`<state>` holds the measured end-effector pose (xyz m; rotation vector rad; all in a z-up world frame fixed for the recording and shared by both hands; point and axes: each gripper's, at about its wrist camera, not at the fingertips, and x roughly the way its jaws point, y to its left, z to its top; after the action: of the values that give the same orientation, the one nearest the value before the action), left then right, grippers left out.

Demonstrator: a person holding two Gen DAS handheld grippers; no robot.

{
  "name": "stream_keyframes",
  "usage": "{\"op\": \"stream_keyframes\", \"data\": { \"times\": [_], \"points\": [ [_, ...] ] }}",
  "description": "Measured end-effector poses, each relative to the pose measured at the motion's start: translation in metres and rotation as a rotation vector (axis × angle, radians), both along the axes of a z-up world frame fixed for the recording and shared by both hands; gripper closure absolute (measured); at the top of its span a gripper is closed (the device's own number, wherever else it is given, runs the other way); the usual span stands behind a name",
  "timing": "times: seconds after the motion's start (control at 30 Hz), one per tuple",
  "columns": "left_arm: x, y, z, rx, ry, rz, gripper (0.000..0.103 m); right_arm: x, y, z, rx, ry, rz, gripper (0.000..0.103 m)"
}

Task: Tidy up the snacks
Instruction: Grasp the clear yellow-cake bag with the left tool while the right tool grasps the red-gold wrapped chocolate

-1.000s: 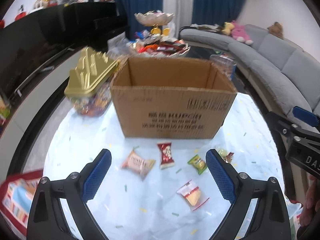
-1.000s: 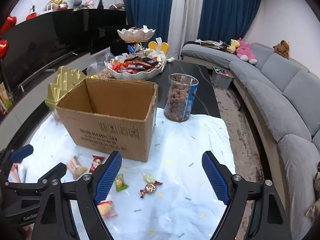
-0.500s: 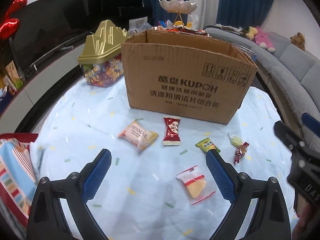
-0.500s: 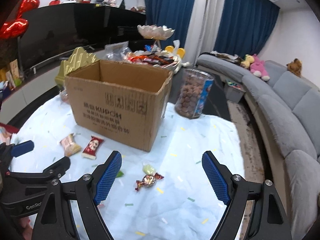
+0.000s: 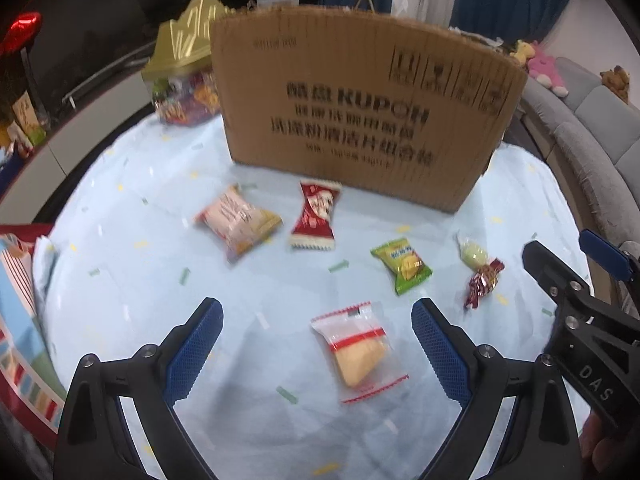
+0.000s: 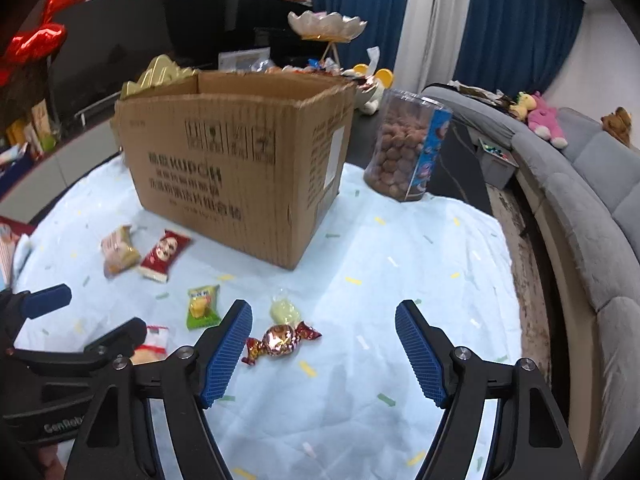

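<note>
The left gripper [image 5: 316, 344] stands wide apart with nothing clamped; between its blue pads [image 5: 194, 354] lies a clear packet with red stripes [image 5: 358, 350] holding a pale yellow wedge, flat on the light blue cloth [image 5: 120, 300]. Beyond it are a green packet [image 5: 401, 266], a red packet [image 5: 317, 216] and a pink-and-yellow packet [image 5: 238, 226], all just in front of the cardboard box [image 5: 360, 108]. The right gripper [image 6: 323, 350] has its jaws closing but not yet on anything: a foil-wrapped candy with twisted red ends [image 6: 280, 342] lies just inside its left pad, apart from the right one. A pale green sweet [image 6: 285, 312] sits just beyond the candy. Right of the box stands a clear jar of brown balls [image 6: 406, 152]
</note>
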<state>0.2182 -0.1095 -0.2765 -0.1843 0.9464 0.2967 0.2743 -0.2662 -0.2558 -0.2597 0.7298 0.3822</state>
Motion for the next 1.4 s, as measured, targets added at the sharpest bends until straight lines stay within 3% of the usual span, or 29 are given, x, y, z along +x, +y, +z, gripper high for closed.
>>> {"op": "stream_keyframes", "data": {
  "times": [0.27, 0.43, 0.8, 0.9, 0.97, 1.07, 1.17, 1.4],
  "points": [
    [0.002, -0.002, -0.011, 0.019, 0.004, 0.009, 0.01, 0.013, 0.007, -0.021, 0.016, 0.051, 0.046, 0.035],
    [0.001, -0.006, -0.02, 0.021, 0.028, -0.003, 0.022, 0.01, 0.015, -0.033, -0.017, 0.07, 0.094, 0.038],
    [-0.001, -0.003, -0.032, -0.003, 0.049, 0.011, 0.032, 0.009, 0.025, -0.05, -0.033, 0.107, 0.113, 0.039],
    [-0.001, -0.007, -0.034, 0.002, 0.049, -0.009, 0.033, 0.011, 0.025, -0.054, -0.022, 0.133, 0.113, 0.049],
    [-0.003, -0.009, -0.034, 0.006, 0.041, -0.02, 0.033, 0.012, 0.026, -0.057, -0.019, 0.145, 0.115, 0.062],
    [-0.003, -0.009, -0.032, 0.003, 0.034, -0.025, 0.041, 0.012, 0.027, -0.057, -0.004, 0.15, 0.112, 0.066],
    [-0.002, -0.008, -0.031, 0.001, 0.028, -0.039, 0.055, 0.014, 0.023, -0.055, 0.027, 0.152, 0.102, 0.073],
    [-0.002, -0.009, -0.03, -0.009, 0.031, -0.064, 0.059, 0.015, 0.018, -0.047, 0.073, 0.15, 0.089, 0.076]
  ]
}}
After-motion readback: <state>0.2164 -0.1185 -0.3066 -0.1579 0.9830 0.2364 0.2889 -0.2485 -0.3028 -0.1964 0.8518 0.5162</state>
